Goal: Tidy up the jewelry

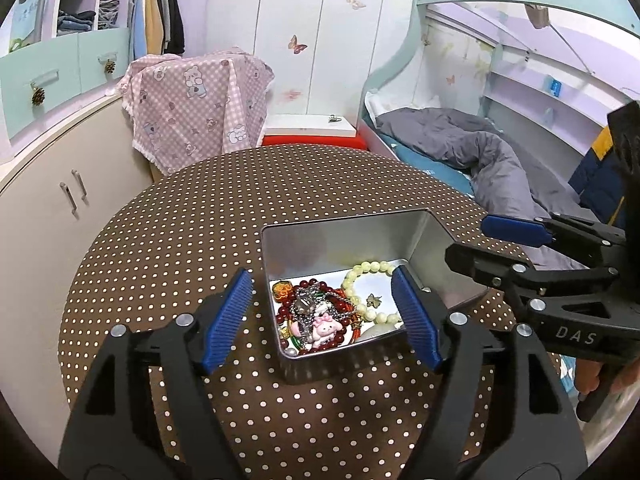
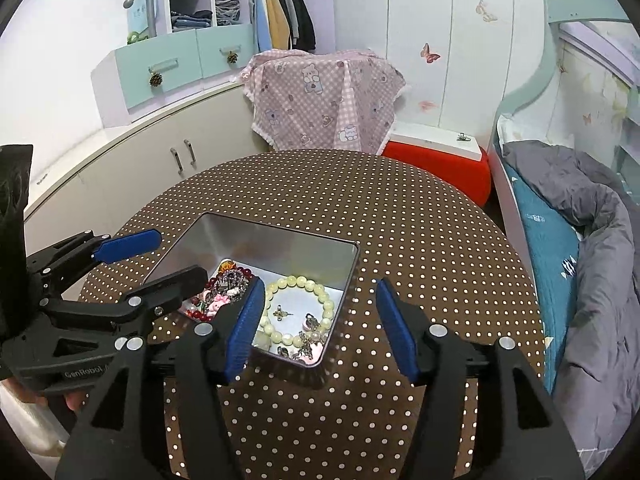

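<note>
Left wrist: jewelry (image 1: 320,312) inside tin (image 1: 344,228).

"DAS" on the right gripper (image 1: 476,242); "GenRobot" on the left gripper (image 2: 168,258).

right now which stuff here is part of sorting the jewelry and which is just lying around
Part of the job:
- metal tin, open on the dotted table
- pale bead bracelet inside it
- tangle of red beads and chains inside it
- left gripper and right gripper, both open

Just lying about:
- pink checked cloth
- white box on the red stool
- grey duvet
</note>
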Tool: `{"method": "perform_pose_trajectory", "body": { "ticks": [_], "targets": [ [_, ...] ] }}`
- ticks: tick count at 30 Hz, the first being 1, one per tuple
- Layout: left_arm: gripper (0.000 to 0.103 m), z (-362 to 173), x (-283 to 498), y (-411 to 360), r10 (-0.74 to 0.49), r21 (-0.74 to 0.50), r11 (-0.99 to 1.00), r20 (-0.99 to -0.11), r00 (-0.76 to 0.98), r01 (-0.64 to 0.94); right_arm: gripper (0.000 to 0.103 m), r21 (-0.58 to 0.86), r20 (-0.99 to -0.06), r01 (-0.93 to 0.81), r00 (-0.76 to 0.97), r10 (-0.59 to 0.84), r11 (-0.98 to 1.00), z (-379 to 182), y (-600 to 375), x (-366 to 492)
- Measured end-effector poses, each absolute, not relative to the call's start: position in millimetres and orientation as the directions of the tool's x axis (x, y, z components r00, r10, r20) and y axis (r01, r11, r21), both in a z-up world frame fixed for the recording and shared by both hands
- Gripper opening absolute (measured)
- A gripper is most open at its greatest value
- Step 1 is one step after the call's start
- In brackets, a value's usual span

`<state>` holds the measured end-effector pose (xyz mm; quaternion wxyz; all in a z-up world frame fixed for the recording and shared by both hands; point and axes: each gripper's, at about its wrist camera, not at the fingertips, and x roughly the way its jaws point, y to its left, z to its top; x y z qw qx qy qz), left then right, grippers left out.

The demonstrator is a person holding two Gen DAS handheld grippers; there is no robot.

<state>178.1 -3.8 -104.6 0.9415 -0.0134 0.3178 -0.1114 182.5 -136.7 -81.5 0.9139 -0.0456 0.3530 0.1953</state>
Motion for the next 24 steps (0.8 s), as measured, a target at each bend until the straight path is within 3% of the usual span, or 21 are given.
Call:
{"method": "perform_pose_trajectory", "body": {
  "ticks": [7,11,16,24],
  "targets": [
    [0.082,-101.3,168.4,-0.9,-0.193,-0.081,0.98,-0.588,0.786,0.179,0.062,0.053,-0.654,-0.377,0.686,0.317,0.925,-78.5,-141.3,172.4],
    [0.09,-98.1,163.5,1.8,-0.168,-0.079,0.985,-0.584,0.794,0.151,0.078,0.051,-0.647,-0.364,0.697,0.308,0.93,-75.0,-144.9,165.2],
    [0.092,-93.0,152.1,4.5,-0.167,-0.088,0.986,-0.573,0.802,0.142,0.09,0.037,-0.636,-0.347,0.715,0.29,0.937,-71.4,-146.4,151.2],
    [0.093,-79.1,125.1,2.3,-0.16,-0.063,0.987,-0.543,0.824,0.15,0.094,0.036,-0.603,-0.331,0.745,0.285,0.943,-57.7,-151.6,127.8]
  ]
}}
